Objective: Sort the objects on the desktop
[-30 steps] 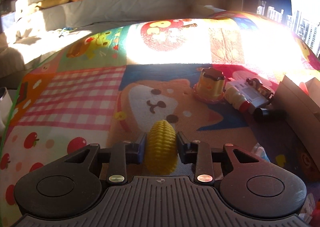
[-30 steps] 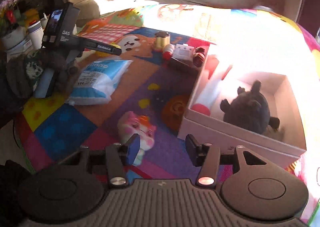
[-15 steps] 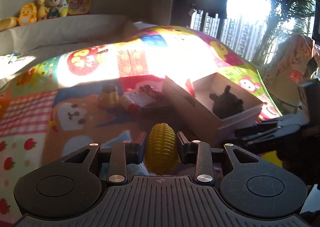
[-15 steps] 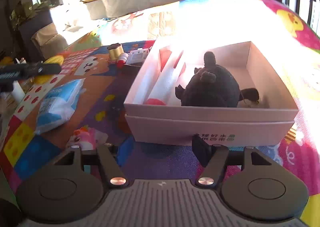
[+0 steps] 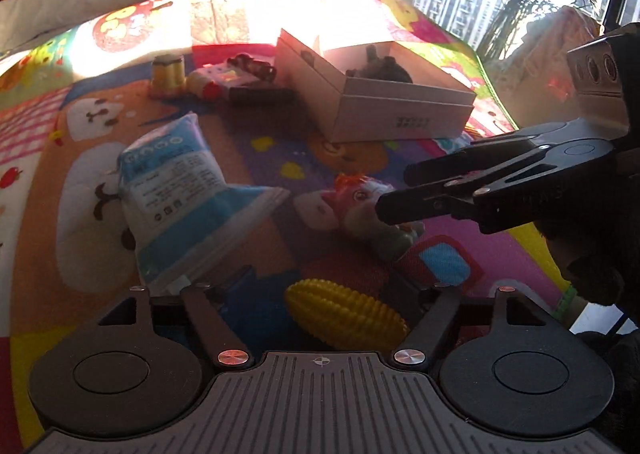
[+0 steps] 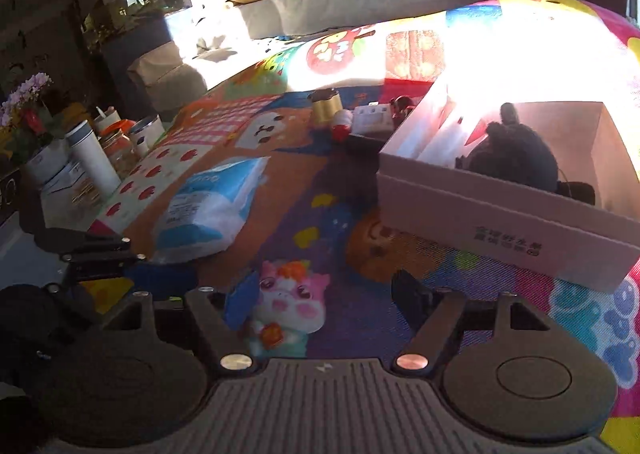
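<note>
My left gripper point(image 5: 316, 294) is opening. The yellow toy corn point(image 5: 348, 316) lies slanted and loose between its spread fingers, over the colourful play mat point(image 5: 260, 157). My right gripper point(image 6: 316, 294) is opening too, low over the mat, with a pink cartoon figurine point(image 6: 286, 310) standing between its fingers; the pads do not press on it. The left wrist view shows that gripper point(image 5: 400, 193) from the side, reaching over the same figurine point(image 5: 360, 201). A white cardboard box point(image 6: 500, 205) sits to the right with a dark plush toy point(image 6: 516, 153) inside.
A blue-and-white soft packet point(image 5: 176, 189) lies left of the figurine. Beyond it are a yellow jar point(image 5: 168, 75) and a cluster of small toys point(image 5: 236, 77) beside the box point(image 5: 400, 109). Jars and a flower pot point(image 6: 40, 157) crowd the mat's left edge.
The left gripper swung right and down, then spread its jaws and let go of the corn. The right gripper swung from the box back to the pink figurine and its jaws widened.
</note>
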